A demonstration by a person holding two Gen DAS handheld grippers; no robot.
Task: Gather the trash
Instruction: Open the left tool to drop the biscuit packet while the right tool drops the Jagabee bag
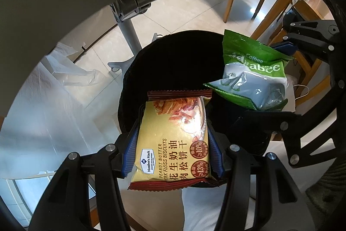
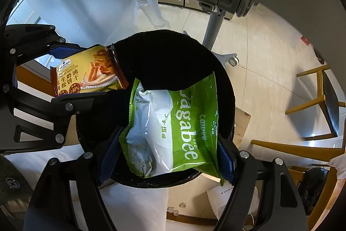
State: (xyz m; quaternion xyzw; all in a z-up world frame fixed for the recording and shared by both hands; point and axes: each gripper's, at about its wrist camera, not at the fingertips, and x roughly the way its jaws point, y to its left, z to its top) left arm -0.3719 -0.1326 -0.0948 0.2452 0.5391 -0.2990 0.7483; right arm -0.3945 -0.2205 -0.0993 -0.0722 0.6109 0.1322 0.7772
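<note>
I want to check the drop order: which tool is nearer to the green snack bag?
Right. The right tool is clamped on the green snack bag over the black bin; the left tool is apart beside it, gripping the yellow biscuit packet.

Left claw clamps a yellow biscuit packet above the black bin.

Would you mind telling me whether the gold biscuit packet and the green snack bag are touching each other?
Apart. The left wrist view shows the biscuit packet and the green snack bag with the dark bin opening between them.
</note>
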